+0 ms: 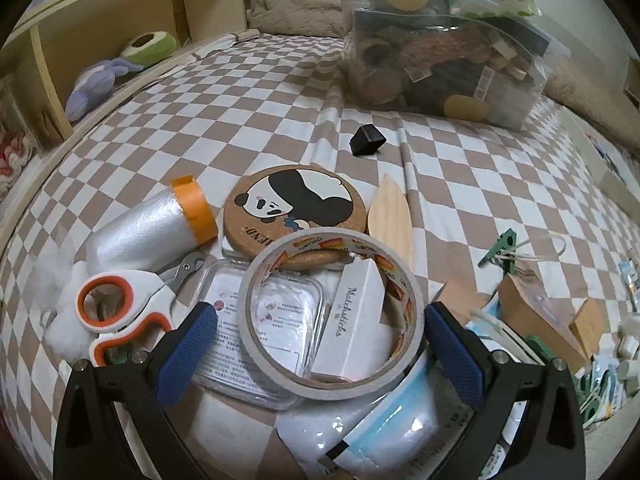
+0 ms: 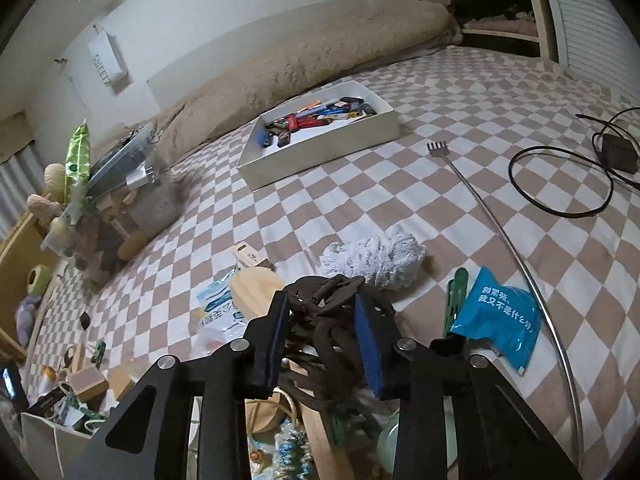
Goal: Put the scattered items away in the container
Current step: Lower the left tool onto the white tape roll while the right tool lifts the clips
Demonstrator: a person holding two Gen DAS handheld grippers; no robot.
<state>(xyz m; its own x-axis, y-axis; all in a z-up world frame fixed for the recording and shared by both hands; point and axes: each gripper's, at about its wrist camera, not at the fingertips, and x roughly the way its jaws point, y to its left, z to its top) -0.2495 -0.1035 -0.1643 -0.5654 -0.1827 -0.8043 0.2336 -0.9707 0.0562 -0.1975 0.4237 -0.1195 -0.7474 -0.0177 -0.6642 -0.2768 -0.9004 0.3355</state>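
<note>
Clutter covers the checkered bedsheet point(image 1: 240, 92) in both views. In the left wrist view the left gripper point(image 1: 320, 344) stands wide open, one blue pad on each side of one tape ring point(image 1: 332, 316), and I cannot see the pads pressing on it. The ring lies on one clear plastic box point(image 1: 248, 344) and leans over one white matchstick box point(image 1: 356, 312). Behind them lie one cork coaster with a panda point(image 1: 294, 210), one wooden leaf-shaped piece point(image 1: 390, 220), one roll of plastic film with an orange end point(image 1: 152, 224) and one pair of orange-and-white scissors point(image 1: 120, 316). One small black piece point(image 1: 367, 140) lies alone further back, in front of one clear container point(image 1: 440, 52) (already quite full). In the right wrist view the right gripper point(image 2: 322, 328) is narrowed on one tangle of dark brown cord point(image 2: 328, 312), with both pads against it. Near it lie one white mop head point(image 2: 376, 258), one blue packet point(image 2: 498, 316) and one green clip point(image 2: 454, 300). One long metal back scratcher point(image 2: 516, 248) lies to the right. One white box of small items point(image 2: 320, 132) and one black cable with adapter point(image 2: 560, 176) lie well apart.
</note>
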